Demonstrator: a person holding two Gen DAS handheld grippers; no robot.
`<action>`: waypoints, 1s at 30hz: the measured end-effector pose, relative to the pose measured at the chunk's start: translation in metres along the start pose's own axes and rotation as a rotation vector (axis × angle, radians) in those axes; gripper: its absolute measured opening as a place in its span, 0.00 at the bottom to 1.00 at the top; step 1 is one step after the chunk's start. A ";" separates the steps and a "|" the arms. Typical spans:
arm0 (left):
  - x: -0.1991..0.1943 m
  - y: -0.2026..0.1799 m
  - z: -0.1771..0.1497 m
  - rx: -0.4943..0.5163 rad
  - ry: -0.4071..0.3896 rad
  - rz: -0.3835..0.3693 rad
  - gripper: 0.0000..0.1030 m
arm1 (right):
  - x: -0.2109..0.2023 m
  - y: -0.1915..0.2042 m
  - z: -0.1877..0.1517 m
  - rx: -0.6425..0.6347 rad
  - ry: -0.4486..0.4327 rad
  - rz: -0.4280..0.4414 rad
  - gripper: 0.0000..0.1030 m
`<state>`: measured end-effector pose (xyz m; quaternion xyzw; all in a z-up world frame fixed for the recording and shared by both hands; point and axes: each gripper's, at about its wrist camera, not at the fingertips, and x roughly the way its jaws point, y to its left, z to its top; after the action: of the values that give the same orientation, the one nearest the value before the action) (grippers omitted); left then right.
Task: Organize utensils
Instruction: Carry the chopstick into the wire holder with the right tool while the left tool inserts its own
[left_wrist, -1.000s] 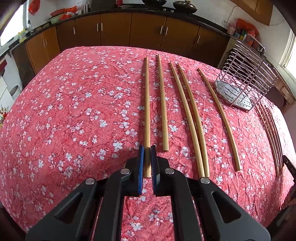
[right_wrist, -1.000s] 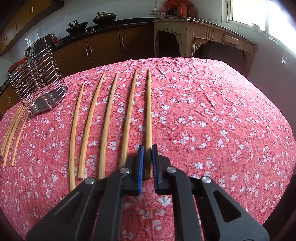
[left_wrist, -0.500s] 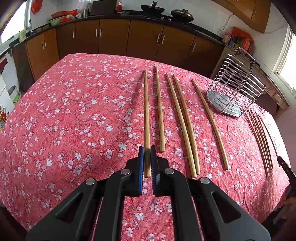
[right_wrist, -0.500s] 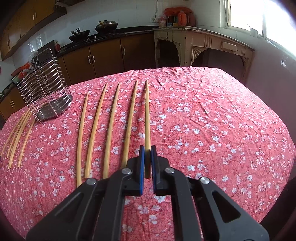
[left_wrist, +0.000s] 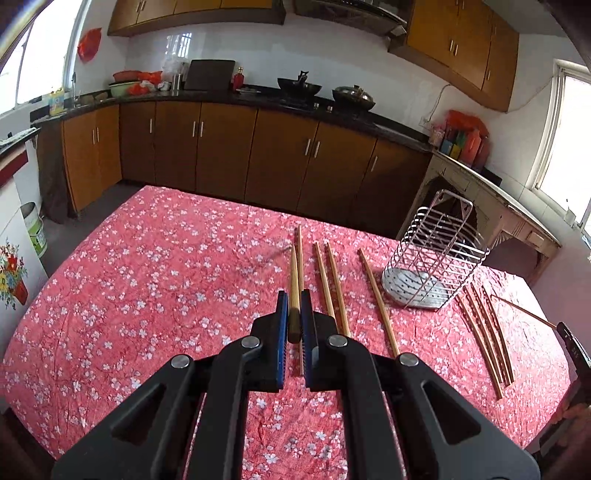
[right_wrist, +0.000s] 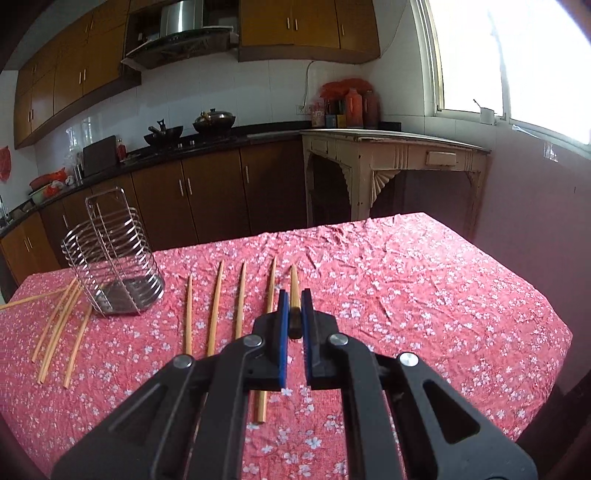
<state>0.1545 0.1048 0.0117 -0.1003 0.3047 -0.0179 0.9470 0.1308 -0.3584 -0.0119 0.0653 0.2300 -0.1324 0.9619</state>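
Although each gripper has a chopstick in its grasp, the sorting has barely begun: the wire utensil holder stands empty on the red floral tablecloth that covers the counter, and nothing has gone into it. In the left wrist view, the left gripper is closed narrowly on the thick end of a bamboo chopstick, which sticks forward between the blue pads with its tip raised off the cloth. Just right of it, four loose chopsticks lie side by side on the counter, and the holder stands beyond them to the right, well apart from the gripper. Past the holder, a further bundle of chopsticks rests near the right edge. In the right wrist view, the right gripper is likewise clamped on the butt of its own chopstick, tip pointing forward and clear of the cloth. To its left lie a row of chopsticks, then the same wire holder farther left, with the scattered sticks beside it. By my reading, both picks are made and the carry to the holder is what comes next; all the remaining sticks on the cloth are left to gather, so most of the task lies ahead.
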 end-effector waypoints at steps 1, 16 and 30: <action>-0.001 -0.001 0.004 -0.003 -0.013 0.000 0.06 | -0.001 -0.001 0.004 0.006 -0.013 0.001 0.08; -0.008 -0.012 0.068 -0.026 -0.180 0.028 0.06 | 0.024 -0.013 0.074 0.114 -0.127 0.023 0.08; 0.000 -0.018 0.111 -0.054 -0.215 0.025 0.06 | 0.046 -0.015 0.115 0.152 -0.142 0.040 0.08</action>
<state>0.2191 0.1074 0.1033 -0.1234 0.2027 0.0130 0.9713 0.2151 -0.4049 0.0674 0.1334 0.1489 -0.1344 0.9705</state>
